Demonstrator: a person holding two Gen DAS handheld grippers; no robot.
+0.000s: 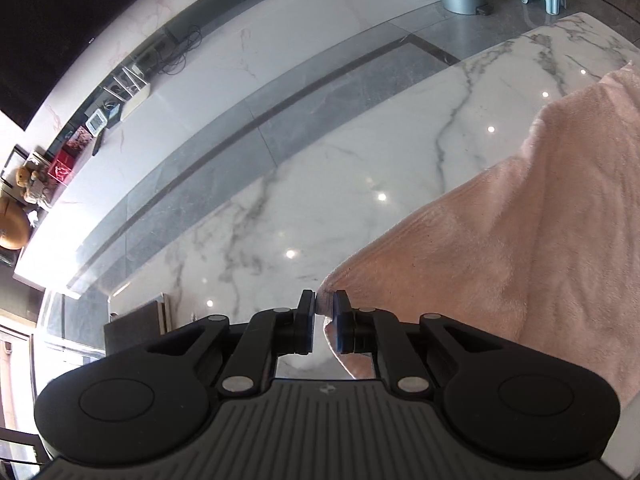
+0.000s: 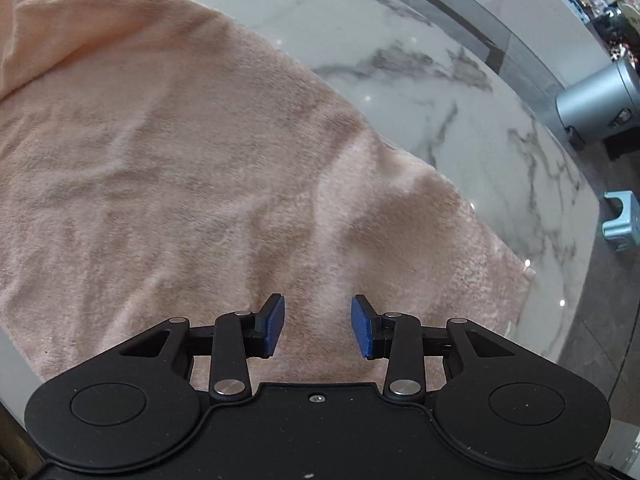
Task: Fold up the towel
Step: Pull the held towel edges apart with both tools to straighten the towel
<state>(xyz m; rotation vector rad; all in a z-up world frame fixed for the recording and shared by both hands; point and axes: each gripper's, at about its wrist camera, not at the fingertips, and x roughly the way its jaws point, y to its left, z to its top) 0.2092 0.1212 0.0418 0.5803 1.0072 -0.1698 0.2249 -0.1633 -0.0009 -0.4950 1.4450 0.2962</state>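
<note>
Your left gripper [image 1: 323, 322] is pinched narrow on a corner of the pink towel [image 2: 168, 152], lifting it off the marble bench [image 1: 360, 184] to start the fold, while your right gripper [image 2: 318, 326] hangs part-open and empty above the towel's flat part.

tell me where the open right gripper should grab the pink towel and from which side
Best bet: the towel's free corner near the table edge, at the right gripper's right. Come from above with one pad sliding under the hem; the cloth lies flat there, and the left gripper already pinches another corner.
</note>
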